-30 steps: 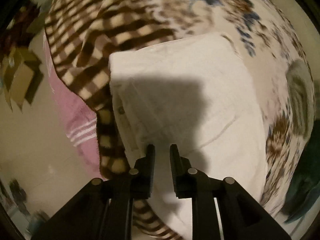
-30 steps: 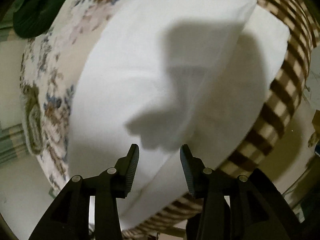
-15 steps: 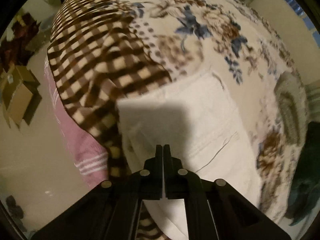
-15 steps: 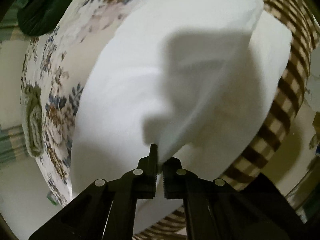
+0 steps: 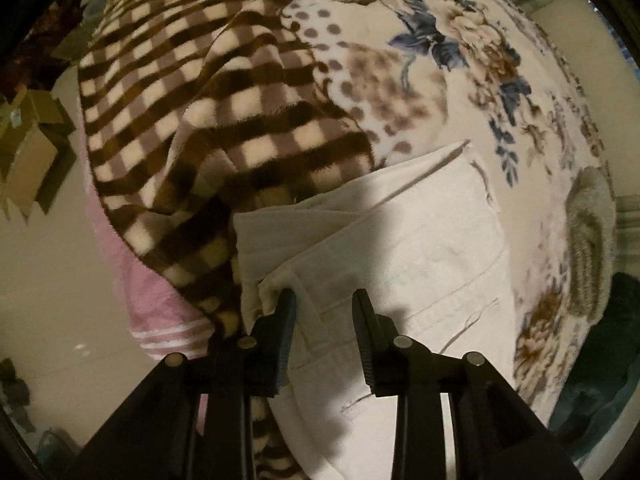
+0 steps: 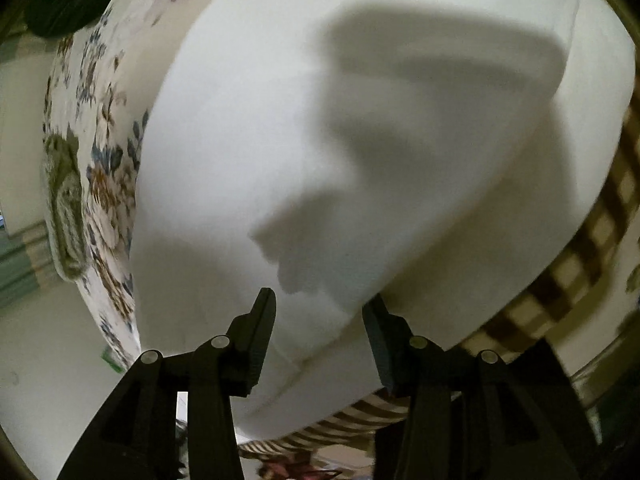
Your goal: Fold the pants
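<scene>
White pants (image 5: 404,236) lie folded on a floral bedspread (image 5: 460,60), with the layered waistband edge toward the checked blanket. My left gripper (image 5: 324,300) is open just above the near corner of the pants, its left finger touching a raised fold of the fabric. In the right wrist view the pants (image 6: 320,140) fill the frame as smooth white cloth. My right gripper (image 6: 320,300) is open over the near folded edge, holding nothing.
A brown-and-cream checked blanket (image 5: 208,108) lies left of the pants, over a pink towel (image 5: 152,304) hanging off the bed. A grey knit item (image 5: 592,240) and dark green cloth (image 5: 600,360) sit at the right. Cardboard boxes (image 5: 28,160) stand on the floor.
Both grippers closed on the pants half a second ago and have now opened, letting the fabric go. The left view has drawn back, showing the pants folded shorter.
</scene>
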Motion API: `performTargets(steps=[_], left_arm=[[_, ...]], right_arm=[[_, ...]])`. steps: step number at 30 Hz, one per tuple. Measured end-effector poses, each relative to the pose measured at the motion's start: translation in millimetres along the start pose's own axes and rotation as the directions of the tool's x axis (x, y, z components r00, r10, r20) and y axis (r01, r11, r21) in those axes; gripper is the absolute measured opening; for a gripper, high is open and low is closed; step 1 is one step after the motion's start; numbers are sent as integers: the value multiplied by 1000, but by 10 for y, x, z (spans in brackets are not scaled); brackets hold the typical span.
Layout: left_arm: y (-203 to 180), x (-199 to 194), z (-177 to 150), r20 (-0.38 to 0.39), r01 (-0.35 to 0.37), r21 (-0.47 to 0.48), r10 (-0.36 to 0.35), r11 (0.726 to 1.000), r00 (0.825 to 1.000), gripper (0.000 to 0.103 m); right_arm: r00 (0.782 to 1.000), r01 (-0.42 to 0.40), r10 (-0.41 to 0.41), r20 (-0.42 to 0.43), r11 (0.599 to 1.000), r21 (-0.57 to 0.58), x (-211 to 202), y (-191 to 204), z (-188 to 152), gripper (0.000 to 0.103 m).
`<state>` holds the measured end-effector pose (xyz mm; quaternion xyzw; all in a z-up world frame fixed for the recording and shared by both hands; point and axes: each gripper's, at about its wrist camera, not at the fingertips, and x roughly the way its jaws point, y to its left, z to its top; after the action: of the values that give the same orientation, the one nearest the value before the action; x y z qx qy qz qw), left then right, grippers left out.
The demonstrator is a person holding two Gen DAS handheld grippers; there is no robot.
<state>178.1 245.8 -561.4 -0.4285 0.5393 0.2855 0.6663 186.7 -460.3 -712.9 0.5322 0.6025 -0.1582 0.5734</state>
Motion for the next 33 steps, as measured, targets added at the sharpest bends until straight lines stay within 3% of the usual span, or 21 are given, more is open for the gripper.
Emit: performTargets(steps=[4, 7, 9, 16, 17, 18, 19, 23, 27, 29, 33], left_arm=[[80, -147, -66, 18, 19, -4, -19, 1000, 1000, 29], [217, -43, -102, -3, 0, -42, 0, 999, 1000, 35], [251, 16, -117, -8, 28, -67, -28, 997, 1000, 39], [144, 115, -112, 14, -3, -52, 3, 999, 1000, 46], [140, 115, -119, 28, 0, -52, 2, 999, 1000, 44], [132, 96, -137, 49, -1, -41, 3, 999, 999, 33], [105, 72, -156, 67, -11, -20, 12, 1000, 998, 29], [46, -160, -239, 119, 5, 49, -10, 999, 993, 24], [109, -281, -197, 101, 40, 36, -44, 999, 994, 24], [150, -269, -143, 87, 27, 27, -30, 999, 996, 18], [260, -330, 24, 116, 0, 4, 0, 1000, 993, 18]], right_arm=[[1000, -9, 9, 4, 1000, 14, 19, -1, -39, 48], [1000, -15, 15, -18, 1000, -2, 57, 55, -75, 50], [1000, -9, 9, -22, 1000, -15, 82, 71, -78, 50], [1000, -28, 27, -16, 999, -22, 138, 166, -68, 52], [999, -38, 38, 0, 999, -25, 124, 170, -72, 43], [1000, -23, 23, 17, 999, -38, 114, 185, -82, 13], [1000, 1, 1, 30, 998, -57, 107, 204, -91, 5], [998, 26, -21, 65, 997, -73, -6, 207, -178, 4], [998, 29, -24, 60, 995, -92, -144, 198, -298, 4], [999, 28, -24, 45, 995, -100, -197, 178, -363, 4], [999, 32, -31, 12, 993, -111, -244, 126, -449, 4]])
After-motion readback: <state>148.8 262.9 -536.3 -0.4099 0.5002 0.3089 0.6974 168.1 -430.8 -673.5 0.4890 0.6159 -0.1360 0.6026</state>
